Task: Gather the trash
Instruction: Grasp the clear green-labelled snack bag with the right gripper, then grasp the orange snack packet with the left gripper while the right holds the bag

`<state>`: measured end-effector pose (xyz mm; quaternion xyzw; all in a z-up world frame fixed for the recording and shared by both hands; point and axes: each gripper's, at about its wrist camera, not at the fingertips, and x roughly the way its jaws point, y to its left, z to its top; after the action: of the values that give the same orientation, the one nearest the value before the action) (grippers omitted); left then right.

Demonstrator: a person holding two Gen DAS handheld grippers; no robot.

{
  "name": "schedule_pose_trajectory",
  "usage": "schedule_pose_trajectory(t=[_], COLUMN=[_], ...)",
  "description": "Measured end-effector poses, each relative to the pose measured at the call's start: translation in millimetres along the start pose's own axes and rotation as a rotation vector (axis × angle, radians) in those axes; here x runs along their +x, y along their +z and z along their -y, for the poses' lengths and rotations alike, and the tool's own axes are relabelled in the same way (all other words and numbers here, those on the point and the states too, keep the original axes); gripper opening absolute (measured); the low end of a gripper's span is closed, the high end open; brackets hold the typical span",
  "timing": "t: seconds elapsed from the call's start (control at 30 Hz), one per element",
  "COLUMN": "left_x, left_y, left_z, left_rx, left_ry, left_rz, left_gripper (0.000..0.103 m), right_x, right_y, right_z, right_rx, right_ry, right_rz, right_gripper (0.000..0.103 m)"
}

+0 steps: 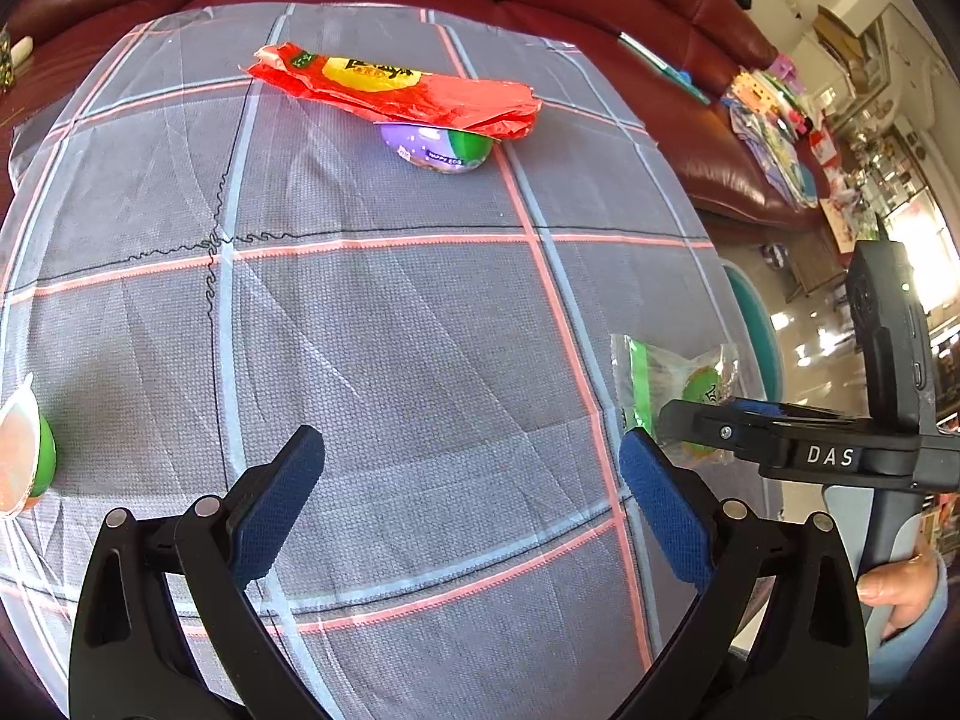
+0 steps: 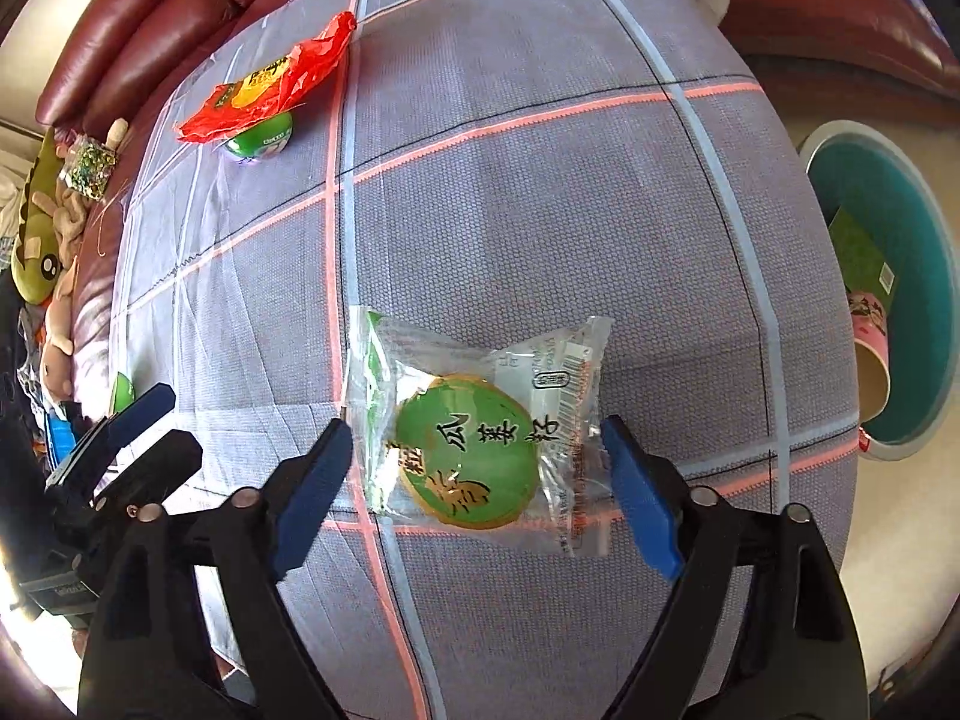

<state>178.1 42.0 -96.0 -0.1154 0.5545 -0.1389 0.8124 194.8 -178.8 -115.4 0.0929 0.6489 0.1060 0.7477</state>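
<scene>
Straddling the clear snack packet (image 2: 480, 426) in the lower centre of the right wrist view, the right claw (image 2: 477, 468) is spread wide, one blue finger on each side of the packet and neither visibly pressing on it. The packet lies flat on the checked cloth of the tabletop (image 2: 540, 210) and holds a round green-faced pastry with printed characters.

Handling estimate: the packet is probably light; the film is thin, slick and crinkly, and the pastry inside is likely to crumble under hard pressure. Take hold across the round body where the film is backed by the contents, or pinch the flat sealed end at its upper right; loose film alone may slide out.

The left claw (image 1: 474, 504) is released and empty, low in the left wrist view over bare cloth.

A red foil wrapper (image 1: 390, 90) lies in the upper centre, resting on a purple-and-green plastic egg (image 1: 444, 147). A green cup (image 1: 30, 450) sits at the left edge.

A teal bin (image 2: 918, 276) stands at the right edge beside the tabletop, already holding scraps; it is the likely drop point.
</scene>
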Motion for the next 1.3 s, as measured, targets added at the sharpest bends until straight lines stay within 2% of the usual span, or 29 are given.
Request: schedule_pose_trajectory(t=[0.03,0.1,0.33,0.57,0.8,1.0,1.17,1.2,1.23,1.3], left_x=[0.2,0.7,1.8,8.1,48.7,91.1,111.5,113.5,115.1,115.5], left_y=[0.8,2.8,23.2,74.7,130.7,164.0,176.7,176.7,176.6,176.4], left_z=[-0.4,-2.3,-0.3,30.2,67.2,63.1,50.9,47.8,46.2,44.9], left_rx=[-0.001,-0.008,-0.009,0.095,0.232,0.225,0.199,0.189,0.184,0.194], left_ry=[0.003,0.007,0.037,0.119,0.248,0.327,0.321,0.312,0.304,0.318], left_rz=[0.000,0.002,0.014,0.062,0.057,0.019,-0.024,-0.038,-0.044,-0.036], left_gripper=[0.099,0.099,0.099,0.099,0.099,0.099,0.099,0.096,0.085,0.072], right_x=[0.0,0.1,-17.5,-38.7,-41.8,-30.3,-18.3,-16.2,-14.3,-11.4], right_y=[0.5,1.2,15.8,49.0,81.5,105.2,115.7,116.9,117.5,117.9], right_z=[-0.3,0.6,15.3,48.9,78.2,91.9,100.2,101.7,102.1,103.8], right_rx=[-0.005,-0.006,0.024,0.109,0.162,0.175,0.182,0.184,0.186,0.190], right_ry=[0.015,0.042,0.093,0.140,0.199,0.243,0.268,0.273,0.277,0.284], right_rz=[-0.002,-0.010,0.039,0.115,0.148,0.144,0.131,0.130,0.129,0.126], right_gripper=[0.053,0.047,0.034,0.032,0.033,0.033,0.033,0.033,0.033,0.033])
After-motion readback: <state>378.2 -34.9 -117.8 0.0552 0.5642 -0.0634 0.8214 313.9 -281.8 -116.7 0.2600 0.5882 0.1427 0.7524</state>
